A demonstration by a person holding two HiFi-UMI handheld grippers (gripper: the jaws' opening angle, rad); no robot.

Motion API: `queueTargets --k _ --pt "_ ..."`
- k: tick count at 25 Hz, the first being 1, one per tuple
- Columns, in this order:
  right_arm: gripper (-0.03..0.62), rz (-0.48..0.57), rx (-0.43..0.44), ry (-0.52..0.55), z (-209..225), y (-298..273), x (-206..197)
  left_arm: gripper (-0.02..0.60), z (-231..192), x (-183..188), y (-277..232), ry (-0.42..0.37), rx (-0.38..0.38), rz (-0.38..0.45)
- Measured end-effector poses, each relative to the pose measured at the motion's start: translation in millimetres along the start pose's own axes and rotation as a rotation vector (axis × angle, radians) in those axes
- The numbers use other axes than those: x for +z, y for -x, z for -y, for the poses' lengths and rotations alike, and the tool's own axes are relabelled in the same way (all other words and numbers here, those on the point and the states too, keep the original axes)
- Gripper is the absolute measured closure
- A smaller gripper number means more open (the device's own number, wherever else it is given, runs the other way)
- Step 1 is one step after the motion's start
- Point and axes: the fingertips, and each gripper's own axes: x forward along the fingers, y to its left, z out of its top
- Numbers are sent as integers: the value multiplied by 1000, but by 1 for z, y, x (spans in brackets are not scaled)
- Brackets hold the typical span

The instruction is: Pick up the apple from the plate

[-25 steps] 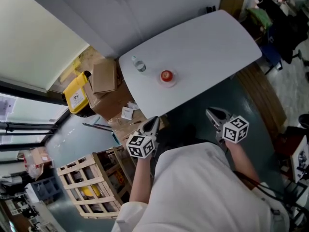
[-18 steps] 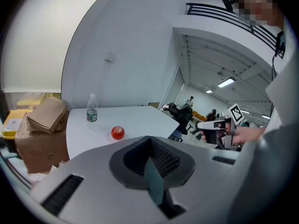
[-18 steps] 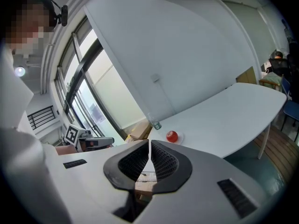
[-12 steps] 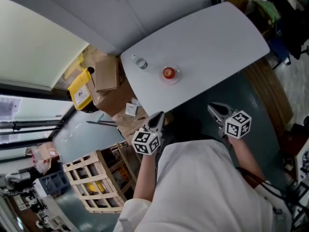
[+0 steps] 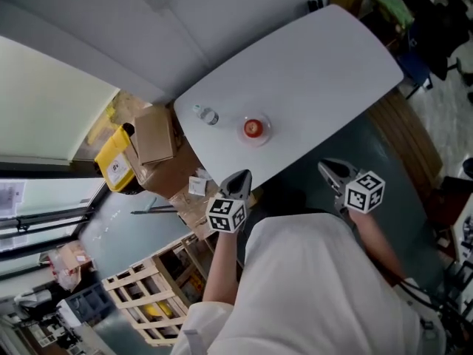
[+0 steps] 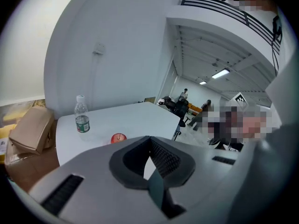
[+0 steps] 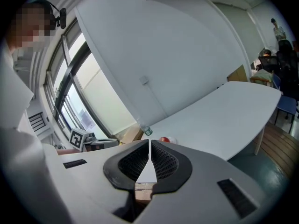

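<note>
A red apple (image 5: 253,127) rests on a small clear plate (image 5: 263,135) near the front edge of a long white table (image 5: 318,65). The left gripper view shows the apple (image 6: 118,137) just beyond my jaws; the right gripper view shows it (image 7: 164,139) small and far off. My left gripper (image 5: 241,177) is shut and empty, short of the table edge, below and left of the apple. My right gripper (image 5: 329,170) is shut and empty too, over the dark floor in front of the table, to the apple's lower right.
A clear water bottle (image 5: 205,115) stands on the table's left end, left of the apple. Cardboard boxes (image 5: 154,134) and a yellow bin (image 5: 114,160) sit on the floor beyond that end. A wooden pallet (image 5: 144,298) lies at lower left. People and chairs (image 6: 182,105) stand in the room behind.
Both grippers have moved a little toward the table, the left more. The table and apple have shifted slightly left in the head view.
</note>
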Motion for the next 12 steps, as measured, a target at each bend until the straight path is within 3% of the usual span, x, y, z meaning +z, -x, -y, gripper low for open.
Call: queueTargets --k 6,12 --pt "556 -3 -46 -28 16 -20 6 574 -30 -1 -42 -45 -21 -69" --pt "556 -42 -85 -53 25 -39 1 493 -56 -1 -85 -83 -49 -132"
